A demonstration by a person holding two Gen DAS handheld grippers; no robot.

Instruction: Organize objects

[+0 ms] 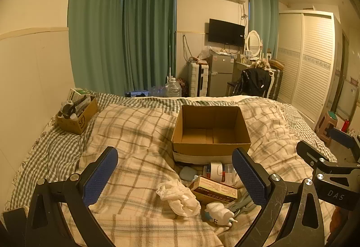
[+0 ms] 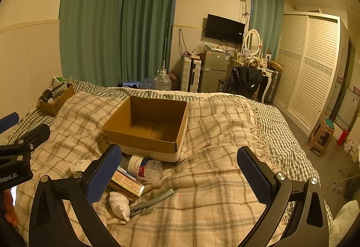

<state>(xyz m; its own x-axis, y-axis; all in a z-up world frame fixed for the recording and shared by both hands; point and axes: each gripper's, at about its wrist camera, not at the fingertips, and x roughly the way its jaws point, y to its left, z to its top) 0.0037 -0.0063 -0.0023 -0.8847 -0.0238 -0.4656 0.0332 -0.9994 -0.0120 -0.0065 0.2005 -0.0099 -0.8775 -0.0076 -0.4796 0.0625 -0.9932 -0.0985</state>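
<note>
An empty open cardboard box [image 1: 211, 132] [image 2: 148, 125] sits on the plaid blanket in the middle of the bed. In front of it lies a small pile: a crumpled white cloth [image 1: 180, 197], a red-brown medicine box [image 1: 213, 188] [image 2: 127, 184], a clear plastic jar with a label [image 1: 217, 171] [image 2: 145, 168], a white squeeze bottle [image 1: 219, 216] [image 2: 119, 204], a grey-blue case [image 1: 187, 174] and grey tongs [image 2: 153, 201]. My left gripper [image 1: 175, 177] is open and empty above the pile. My right gripper [image 2: 180, 175] is open and empty, just right of the pile.
A smaller cardboard box [image 1: 77, 116] [image 2: 56, 101] full of items stands at the bed's far left by the wall. Beyond the bed are green curtains [image 1: 123, 33], a fridge [image 1: 220, 74], a chair with a black jacket [image 1: 254, 83] and a stool [image 2: 321, 136].
</note>
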